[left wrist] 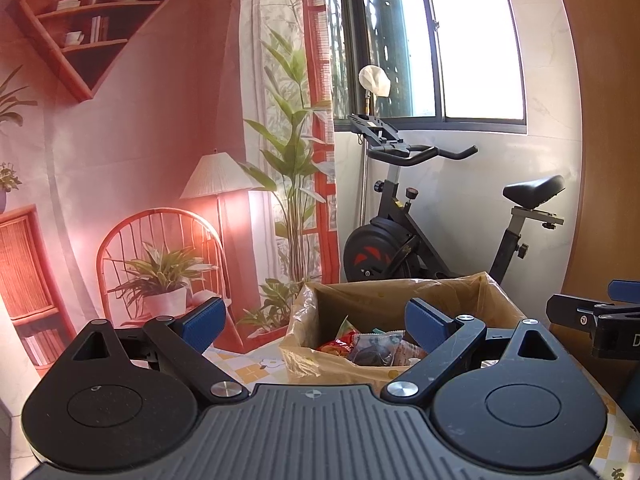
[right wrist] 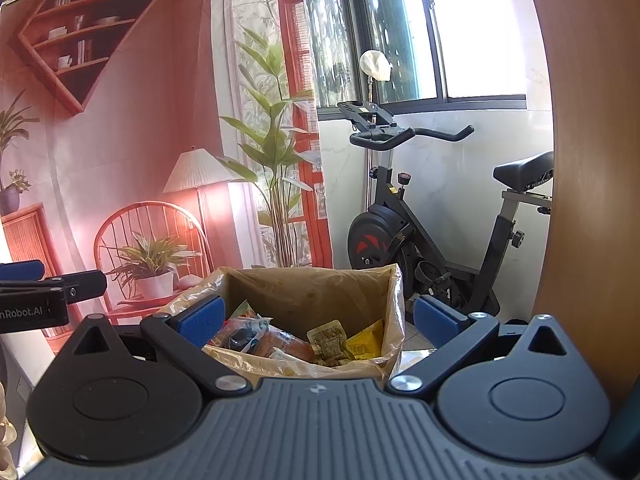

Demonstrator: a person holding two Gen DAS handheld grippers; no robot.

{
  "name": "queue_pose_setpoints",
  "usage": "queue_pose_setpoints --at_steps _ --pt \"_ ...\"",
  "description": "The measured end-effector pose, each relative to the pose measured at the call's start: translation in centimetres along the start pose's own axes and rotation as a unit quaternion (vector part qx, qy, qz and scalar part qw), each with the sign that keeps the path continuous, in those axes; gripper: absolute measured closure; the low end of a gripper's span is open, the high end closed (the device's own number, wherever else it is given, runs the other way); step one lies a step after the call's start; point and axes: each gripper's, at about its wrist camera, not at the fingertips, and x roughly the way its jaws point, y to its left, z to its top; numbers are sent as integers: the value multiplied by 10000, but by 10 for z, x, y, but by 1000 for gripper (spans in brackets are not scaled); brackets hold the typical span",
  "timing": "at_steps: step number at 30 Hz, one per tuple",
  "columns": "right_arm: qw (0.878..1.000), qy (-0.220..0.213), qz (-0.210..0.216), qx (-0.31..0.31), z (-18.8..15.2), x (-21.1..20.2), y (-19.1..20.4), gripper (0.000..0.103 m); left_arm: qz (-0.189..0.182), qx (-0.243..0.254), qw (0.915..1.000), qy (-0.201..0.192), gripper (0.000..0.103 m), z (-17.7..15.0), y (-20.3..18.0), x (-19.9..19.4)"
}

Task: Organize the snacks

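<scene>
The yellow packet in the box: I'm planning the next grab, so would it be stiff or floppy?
Probably floppy: the yellow packet looks creased and slumps against the box liner. Likely light, being thin and flat. Its glossy film may slip between the fingers.

A cardboard box (right wrist: 312, 292) is standing on the table (left wrist: 244, 368), lined with a plastic bag (right wrist: 396, 320) that is draping over its rim. Snack packets (right wrist: 280, 340) are lying piled inside it. The left gripper (left wrist: 316, 320) is hanging before the box with its fingers spread, and the right gripper (right wrist: 320, 314) is spreading its fingers beside the box's walls. An exercise bike (left wrist: 432, 224) is standing behind the box, under a window (left wrist: 440, 40). A printed backdrop (left wrist: 140, 140) is hanging to the left of them.
</scene>
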Motion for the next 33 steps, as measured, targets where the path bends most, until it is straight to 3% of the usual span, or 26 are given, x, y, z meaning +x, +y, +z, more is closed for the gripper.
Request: queue_pose_setpoints --at_steps 33 --pt "10000 12 -2 4 -3 -1 2 0 13 -20 10000 57 6 0 -2 -2"
